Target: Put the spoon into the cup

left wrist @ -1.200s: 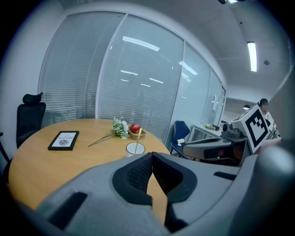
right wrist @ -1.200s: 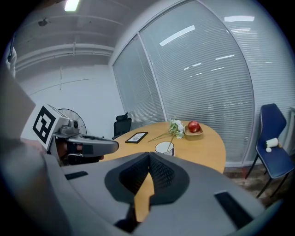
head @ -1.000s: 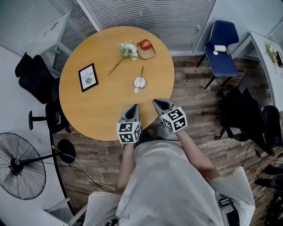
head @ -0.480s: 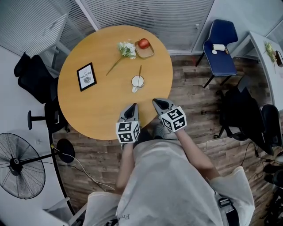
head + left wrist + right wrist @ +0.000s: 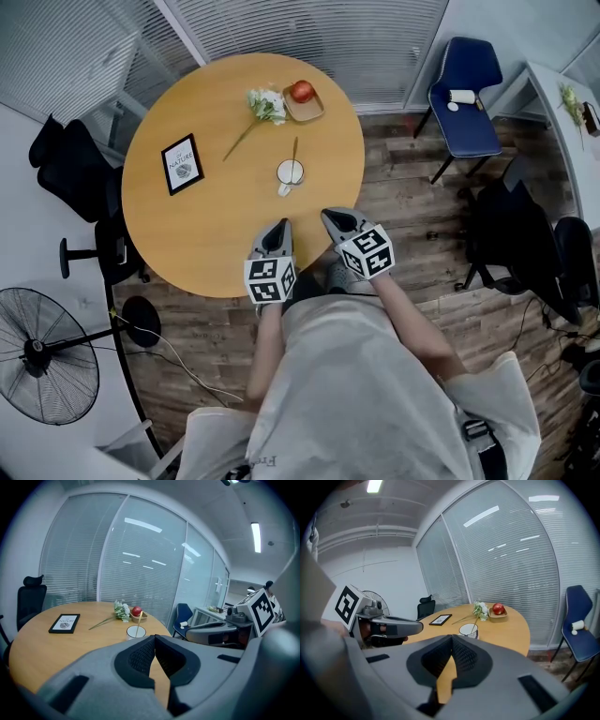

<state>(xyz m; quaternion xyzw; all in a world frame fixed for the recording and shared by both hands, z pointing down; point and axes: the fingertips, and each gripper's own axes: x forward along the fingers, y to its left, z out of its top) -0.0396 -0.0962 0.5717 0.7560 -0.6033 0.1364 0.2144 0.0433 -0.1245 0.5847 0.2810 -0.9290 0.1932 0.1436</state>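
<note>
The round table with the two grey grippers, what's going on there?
A person holds the left gripper and the right gripper side by side over the near edge of the round table. Both are shut and hold nothing. The spoon already stands in the white cup near the middle of the table, so that job looks done. A flower, an apple and a framed picture lie farther back.
</note>
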